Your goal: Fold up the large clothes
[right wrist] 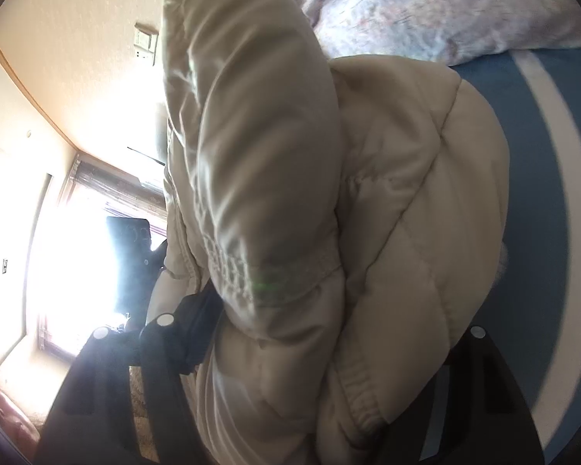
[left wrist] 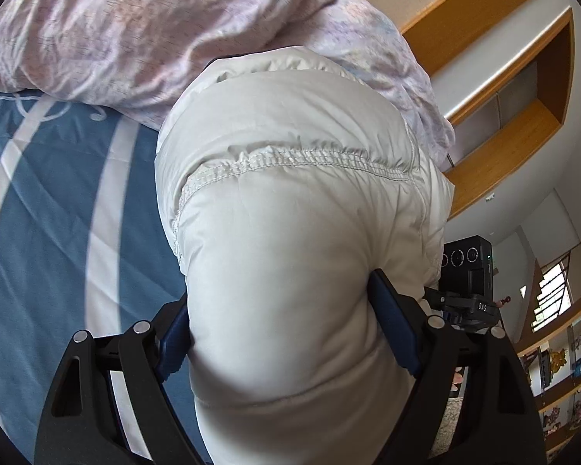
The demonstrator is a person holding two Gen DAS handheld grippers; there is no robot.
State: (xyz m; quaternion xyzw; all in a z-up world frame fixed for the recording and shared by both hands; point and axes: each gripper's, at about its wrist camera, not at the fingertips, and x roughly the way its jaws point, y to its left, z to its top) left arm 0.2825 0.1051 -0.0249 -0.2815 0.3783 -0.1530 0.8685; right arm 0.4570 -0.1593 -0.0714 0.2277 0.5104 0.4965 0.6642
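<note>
Both handheld tongs, the left gripper point(left wrist: 279, 333) and the right gripper point(right wrist: 329, 352), are clenched on a puffy, quilted off-white padded jacket point(left wrist: 290, 201), lifted above a blue bedsheet with white stripes point(left wrist: 58, 193), near a crumpled pink floral duvet point(left wrist: 116, 31).

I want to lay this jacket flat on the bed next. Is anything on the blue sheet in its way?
Mostly clear: the striped blue sheet beside the jacket is bare. Only the pink quilt, heaped along the far end, limits room there. Both the left gripper and right gripper clamp the jacket.
</note>
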